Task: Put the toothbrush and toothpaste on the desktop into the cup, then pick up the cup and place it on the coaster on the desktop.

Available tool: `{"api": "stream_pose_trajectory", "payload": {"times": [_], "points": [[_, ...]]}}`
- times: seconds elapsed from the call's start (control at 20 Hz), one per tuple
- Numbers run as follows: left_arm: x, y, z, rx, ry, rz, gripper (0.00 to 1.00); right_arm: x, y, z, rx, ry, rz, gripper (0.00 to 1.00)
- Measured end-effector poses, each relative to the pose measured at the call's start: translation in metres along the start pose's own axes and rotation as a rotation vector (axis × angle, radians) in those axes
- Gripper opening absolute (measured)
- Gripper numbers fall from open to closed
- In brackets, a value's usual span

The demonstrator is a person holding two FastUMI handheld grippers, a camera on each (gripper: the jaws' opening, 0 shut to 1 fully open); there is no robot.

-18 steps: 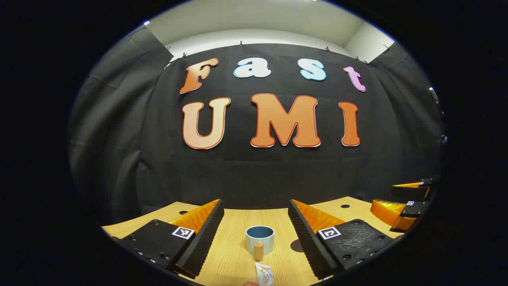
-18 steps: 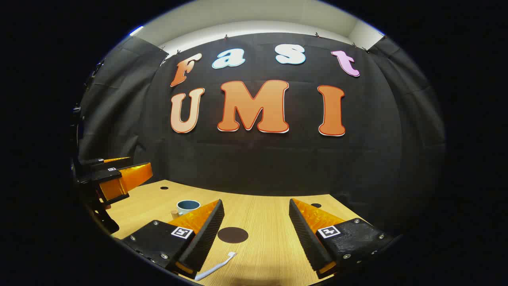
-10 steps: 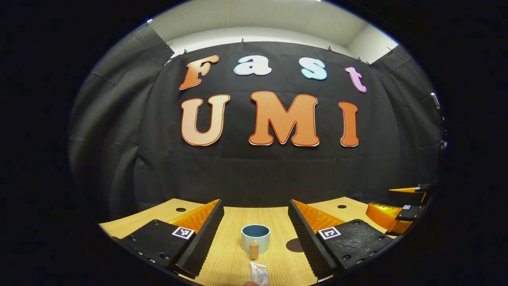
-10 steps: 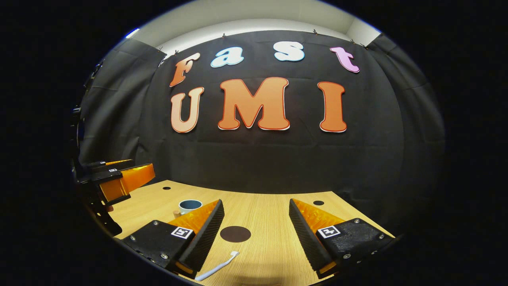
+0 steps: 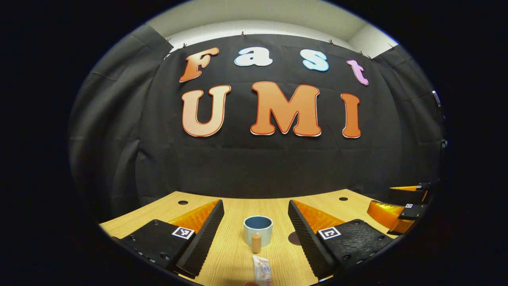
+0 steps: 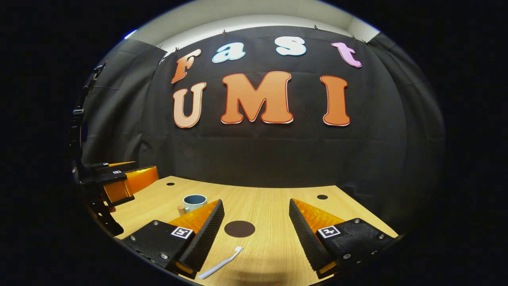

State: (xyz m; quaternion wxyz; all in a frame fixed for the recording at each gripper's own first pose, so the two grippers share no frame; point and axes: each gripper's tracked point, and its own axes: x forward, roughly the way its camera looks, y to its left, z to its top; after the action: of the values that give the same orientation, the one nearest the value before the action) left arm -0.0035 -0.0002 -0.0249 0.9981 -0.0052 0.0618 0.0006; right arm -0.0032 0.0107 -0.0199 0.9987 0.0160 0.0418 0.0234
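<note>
Pale blue cup stands upright on the wooden tabletop, wooden handle toward the left tool. Toothpaste lies flat just short of the cup, on the same line between the left tool's fingers. Toothbrush lies flat near the right tool, head pointing toward the dark round coaster just beyond it. Nothing is in the cup yet.

Risks, as judged from here:
- Toothbrush is thin and flat on the tabletop; a shallow or off-centre pinch would likely slip or flick it.
- Toothpaste tube is soft; a pinch near its end could let it droop and catch the cup rim.
- Cup is light-looking; a sideways knock on the handle during insertion could tip or slide it.

Pose: both tools held low over the tabletop, roughly level, pointing toward the back wall. Left tool spread wide, empty, lined up on toothpaste and cup. Right tool spread wide, empty, toothbrush by its left finger.
</note>
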Motion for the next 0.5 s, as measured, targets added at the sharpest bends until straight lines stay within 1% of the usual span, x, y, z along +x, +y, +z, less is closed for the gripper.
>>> {"api": "stream_pose_trajectory", "payload": {"times": [0.2,0.45,0.5], "points": [[0.0,0.002,-0.019,0.018,0.074,-0.001,0.97,0.0,0.009,-0.015,0.011,0.059,0.023,0.98],[0.002,0.0,-0.062,0.011,0.234,-0.016,0.97,0.002,0.02,-0.045,0.021,0.17,0.048,0.98],[0.003,0.001,-0.069,0.003,0.263,-0.016,0.98,0.002,0.022,-0.052,0.019,0.196,0.049,0.97]]}}
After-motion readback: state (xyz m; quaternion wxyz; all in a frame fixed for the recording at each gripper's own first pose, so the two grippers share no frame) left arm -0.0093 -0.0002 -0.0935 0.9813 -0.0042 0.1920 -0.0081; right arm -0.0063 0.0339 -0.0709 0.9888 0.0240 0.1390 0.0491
